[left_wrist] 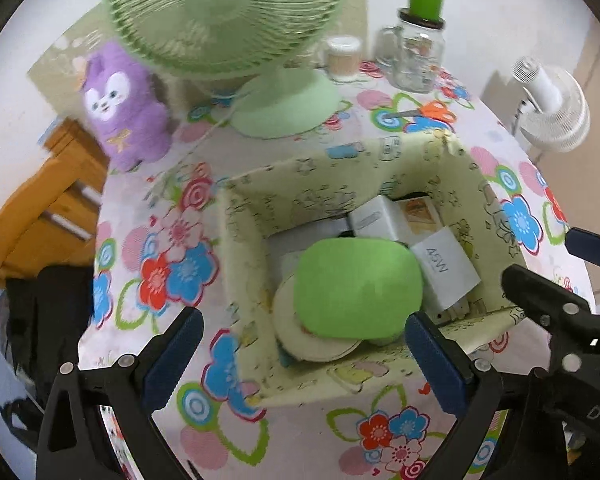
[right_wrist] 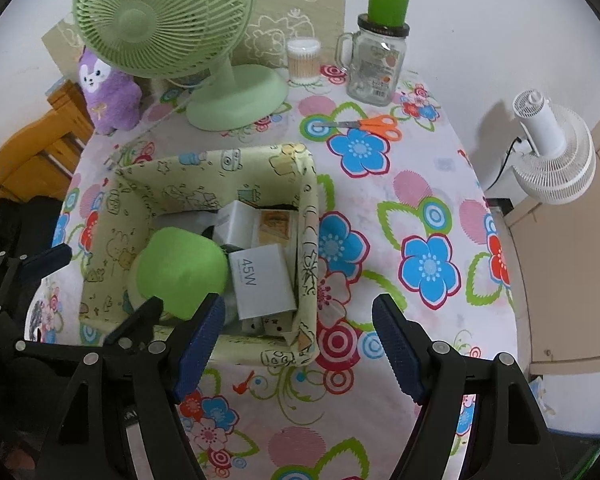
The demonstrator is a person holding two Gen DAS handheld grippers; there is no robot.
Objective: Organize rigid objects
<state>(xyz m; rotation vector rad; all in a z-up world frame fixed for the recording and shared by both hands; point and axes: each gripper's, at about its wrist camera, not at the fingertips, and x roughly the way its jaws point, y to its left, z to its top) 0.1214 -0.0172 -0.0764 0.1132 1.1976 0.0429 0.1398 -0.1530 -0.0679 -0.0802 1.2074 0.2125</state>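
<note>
A pale yellow fabric storage box (left_wrist: 340, 162) (right_wrist: 308, 200) stands on the floral tablecloth. Inside lie a green rounded object (left_wrist: 356, 288) (right_wrist: 180, 270), white cartons including one marked 45W (left_wrist: 446, 270) (right_wrist: 262, 280), and a round cream item (left_wrist: 300, 336). My left gripper (left_wrist: 300, 354) is open and empty, hovering over the box's near side, straddling the green object. My right gripper (right_wrist: 300, 344) is open and empty over the box's near right corner. The left gripper's fingers (right_wrist: 48, 260) show at the left of the right wrist view.
A green desk fan (right_wrist: 168, 20), a purple plush toy (right_wrist: 108, 92), a cotton swab jar (right_wrist: 302, 62), a glass mug jar with a green cup on top (right_wrist: 374, 64) and orange scissors (right_wrist: 372, 125) stand at the back. A white fan (right_wrist: 552, 156) is off the table's right edge.
</note>
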